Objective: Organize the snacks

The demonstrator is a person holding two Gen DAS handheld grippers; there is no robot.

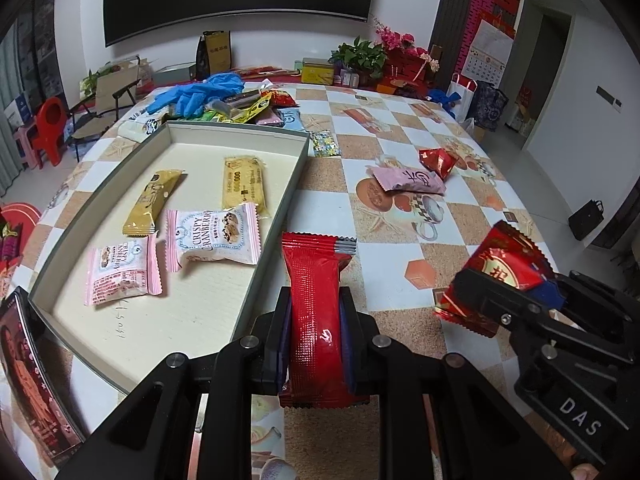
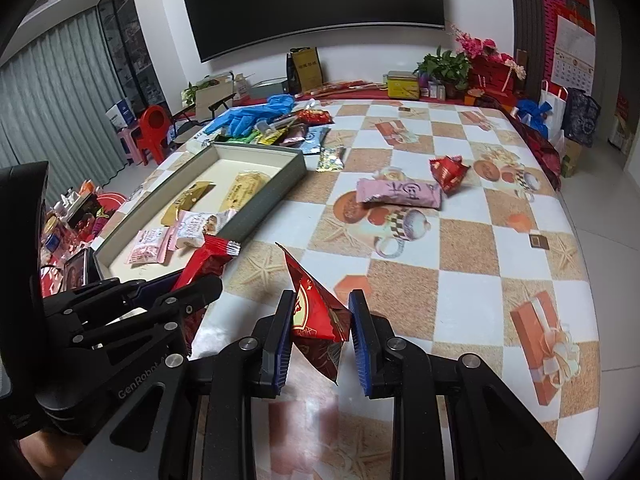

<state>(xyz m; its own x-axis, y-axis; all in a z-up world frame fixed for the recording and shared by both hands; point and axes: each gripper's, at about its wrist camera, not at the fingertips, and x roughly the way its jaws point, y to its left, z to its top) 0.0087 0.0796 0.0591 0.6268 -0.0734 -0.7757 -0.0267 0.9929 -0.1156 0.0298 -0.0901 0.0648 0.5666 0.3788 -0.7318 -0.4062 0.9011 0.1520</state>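
**Spotter:** Left wrist view shows your left gripper [image 1: 316, 320] clamped on a long red snack bar [image 1: 316, 308], its blue pads pressing both sides of the wrapper. The bar points forward, its crimped end just beside the near right wall of the grey tray [image 1: 276, 208].

**Checker:** And your right gripper [image 2: 318, 332]?

**Spotter:** You have it closed on a red packet with a gold emblem [image 2: 316, 320]. The packet stands tilted between the pads, lifted off the checked tablecloth [image 2: 460, 248].

**Checker:** What do you see in the tray?

**Spotter:** Four snacks lie flat there: two pink cranberry packets [image 1: 214, 234] near you, touching at their crimped edges, and two yellow bars [image 1: 244, 184] farther back.

**Checker:** Anything loose on the cloth?

**Spotter:** A pink bar [image 2: 400, 192] lies to your right of the tray, touching a crumpled red packet [image 2: 448, 170]. A heap of mixed snacks [image 2: 296, 132] with blue gloves [image 2: 252, 118] sits behind the tray's far end.
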